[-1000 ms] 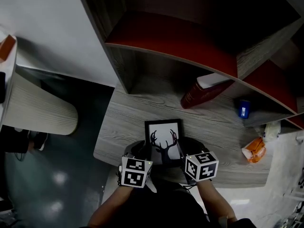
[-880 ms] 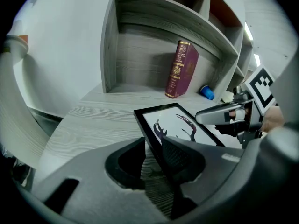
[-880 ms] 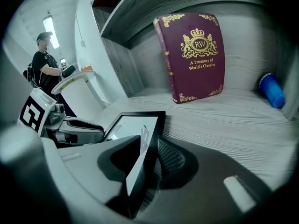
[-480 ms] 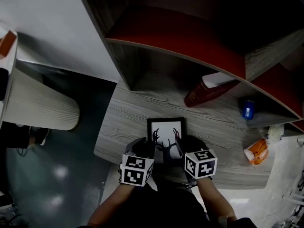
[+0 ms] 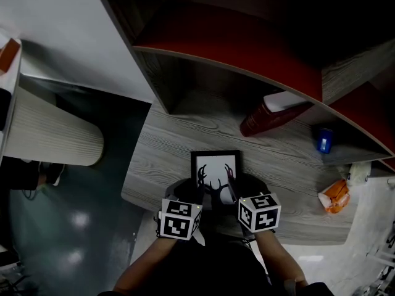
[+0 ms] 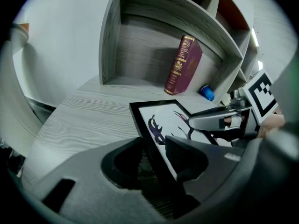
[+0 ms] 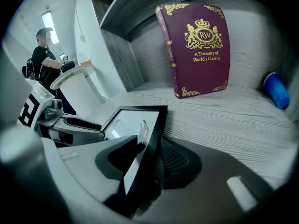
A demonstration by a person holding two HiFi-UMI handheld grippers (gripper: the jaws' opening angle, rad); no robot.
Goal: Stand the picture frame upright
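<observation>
A black picture frame [image 5: 216, 164] with a white antler print stands tilted back on the grey wooden shelf board [image 5: 166, 153]. My left gripper [image 5: 196, 193] straddles its lower left edge [image 6: 161, 125]. My right gripper [image 5: 233, 192] straddles the lower right edge [image 7: 154, 125]. Both pairs of jaws have just been opening. The left gripper [image 6: 154, 143] and the right gripper [image 7: 149, 141] stand open, each with the frame's rim between its jaws and a gap showing beside it. The frame's foot and back are hidden.
A maroon book [image 5: 271, 113] leans at the back of the shelf bay, with a blue cup [image 5: 324, 139] to its right. An orange packet [image 5: 333, 197] lies at the board's right end. A round white table [image 5: 55, 137] stands to the left. A person [image 7: 44, 55] stands far off.
Both grippers' jaws have spread wider around the frame's lower corners. The hands have stayed almost where they were, and the frame remains tilted between them.
</observation>
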